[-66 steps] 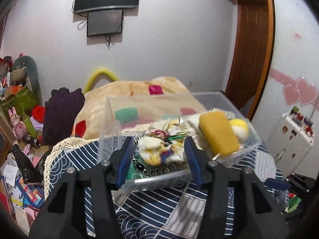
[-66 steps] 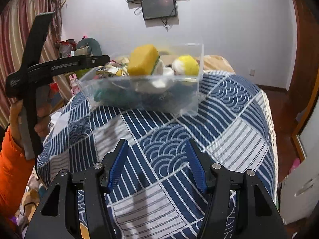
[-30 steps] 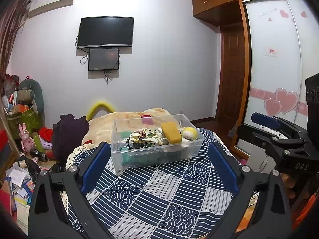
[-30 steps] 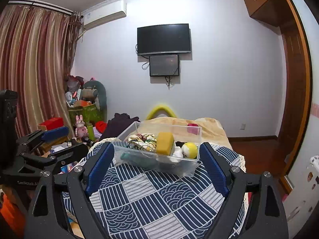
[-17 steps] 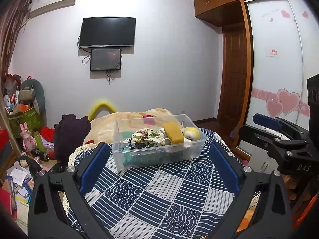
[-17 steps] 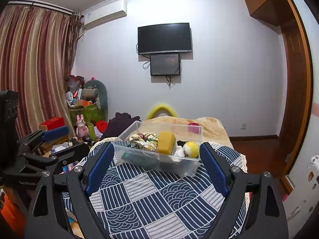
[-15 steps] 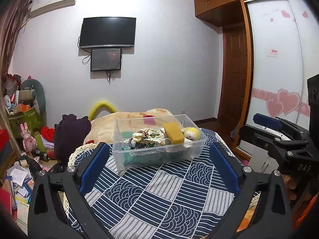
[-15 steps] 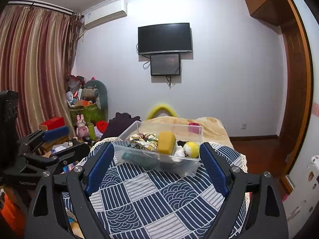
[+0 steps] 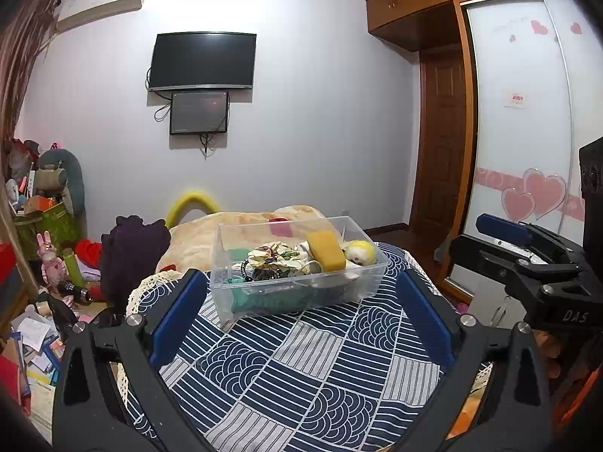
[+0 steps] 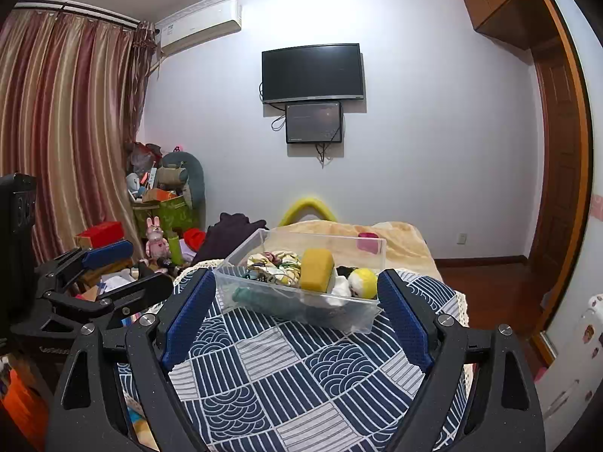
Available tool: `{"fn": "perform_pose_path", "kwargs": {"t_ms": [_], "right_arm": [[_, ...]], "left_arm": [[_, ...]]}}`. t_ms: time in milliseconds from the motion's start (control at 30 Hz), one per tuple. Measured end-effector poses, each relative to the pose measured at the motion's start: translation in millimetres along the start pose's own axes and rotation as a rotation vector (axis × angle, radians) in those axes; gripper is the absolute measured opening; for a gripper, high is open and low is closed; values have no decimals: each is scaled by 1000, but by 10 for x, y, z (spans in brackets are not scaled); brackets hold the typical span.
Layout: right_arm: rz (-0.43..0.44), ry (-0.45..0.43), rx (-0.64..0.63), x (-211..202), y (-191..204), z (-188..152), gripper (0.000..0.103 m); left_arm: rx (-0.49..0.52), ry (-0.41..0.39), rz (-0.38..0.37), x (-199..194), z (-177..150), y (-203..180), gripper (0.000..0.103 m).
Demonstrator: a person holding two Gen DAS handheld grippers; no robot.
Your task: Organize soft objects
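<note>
Task status, judged from the present views: the soft objects are sitting gathered in the clear bin (image 9: 297,267) at the centre of both frames; reading left to right inside it in the left wrist view, a patterned cloth bundle (image 9: 277,258) with a dark bead string, a yellow sponge (image 9: 326,249) and a yellow-and-white plush ball (image 9: 361,252) are lying heaped, with something green showing low through the wall; no loose soft item is showing on the patterned cloth around the bin, so the sorting is appearing complete or close to it; whether anything remains off frame cannot be told.

Left tool (image 9: 299,322): jaws are standing wide apart and holding nothing, hovering short of the bin. Right tool (image 10: 297,320): likewise spread wide and empty, framing the bin from its own side.

Surface: the bin is resting on a table covered by a navy-and-white wave-patterned cloth (image 9: 301,369) with a lace edge.

Room, left to right in the right wrist view: striped curtains (image 10: 64,132) are hanging at upper left; a clutter of toys and boxes (image 10: 158,203) is piling below; a television (image 10: 312,72) is mounted at upper centre; a beige blanket (image 10: 392,243) is lying behind the bin; a wooden door (image 10: 557,158) is standing at right.
</note>
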State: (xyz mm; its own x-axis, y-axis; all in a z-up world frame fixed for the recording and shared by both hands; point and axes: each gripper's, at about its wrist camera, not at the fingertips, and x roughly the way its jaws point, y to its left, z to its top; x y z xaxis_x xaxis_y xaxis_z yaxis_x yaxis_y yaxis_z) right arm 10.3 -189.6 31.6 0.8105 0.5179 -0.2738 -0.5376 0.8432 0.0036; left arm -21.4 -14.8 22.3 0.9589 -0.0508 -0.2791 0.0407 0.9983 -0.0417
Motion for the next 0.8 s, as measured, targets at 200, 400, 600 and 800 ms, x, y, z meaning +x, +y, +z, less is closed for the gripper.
{"fn": "perform_pose_path", "kwargs": {"t_ms": [200, 400, 600, 800], "right_arm": [[3, -1, -1, -11, 13, 0, 86], [3, 1, 0, -10, 15, -1, 86], [5, 6, 2, -7, 17, -12, 86], [11, 17, 7, 20, 0, -31, 86]], "left_arm": [[2, 0, -8, 15, -8, -8, 102], [1, 0, -15, 17, -11, -14, 102], [-10, 4, -20, 31, -22, 12, 102], [-9, 10, -21, 31, -26, 10, 102]]}}
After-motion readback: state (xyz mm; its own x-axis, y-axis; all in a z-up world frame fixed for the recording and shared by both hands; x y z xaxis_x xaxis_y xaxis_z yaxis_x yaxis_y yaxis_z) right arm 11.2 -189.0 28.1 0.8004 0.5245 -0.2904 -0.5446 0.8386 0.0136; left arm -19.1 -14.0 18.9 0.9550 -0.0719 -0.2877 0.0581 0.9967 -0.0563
